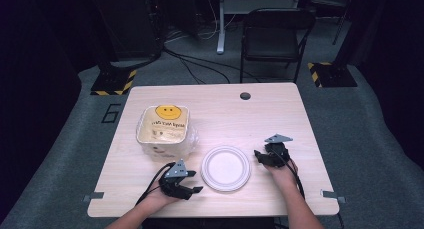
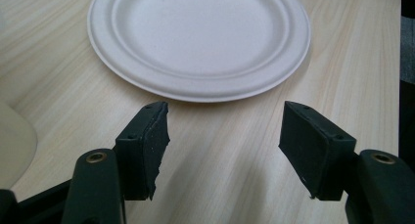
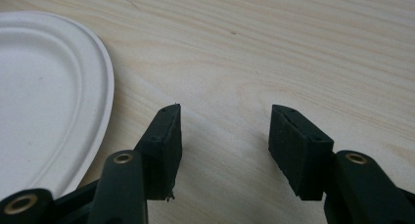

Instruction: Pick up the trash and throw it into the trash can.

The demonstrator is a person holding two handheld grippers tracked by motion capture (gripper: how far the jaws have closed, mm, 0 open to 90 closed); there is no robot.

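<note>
Forearms come in at the near edge of the bench (image 1: 280, 199), w/ the left gripper (image 1: 196, 189) just beside the plate (image 1: 225, 168) on its left and the right gripper (image 1: 257, 154) just off the plate's right rim. Both sets of fingers stand apart, nothing btwn them: left gripper view shows its pads (image 2: 147, 148) wide w/ the plate rim (image 2: 200, 94) right ahead, right gripper view shows its pads (image 3: 166, 145) spread over bare wood, plate edge (image 3: 105, 87) off to one side. Plate sits empty, flat, near the front-centre of the bench. Farther back and left sits a bag (image 1: 164, 129) w/ a smiley face on it, in clear wrap, well apart from both grippers. Looks like the approach/setup step, no grasp yet. Next move prob. calls for a low, flat approach to nip the thin plate rim, or a reach back to the bag; can't tell which.
</note>
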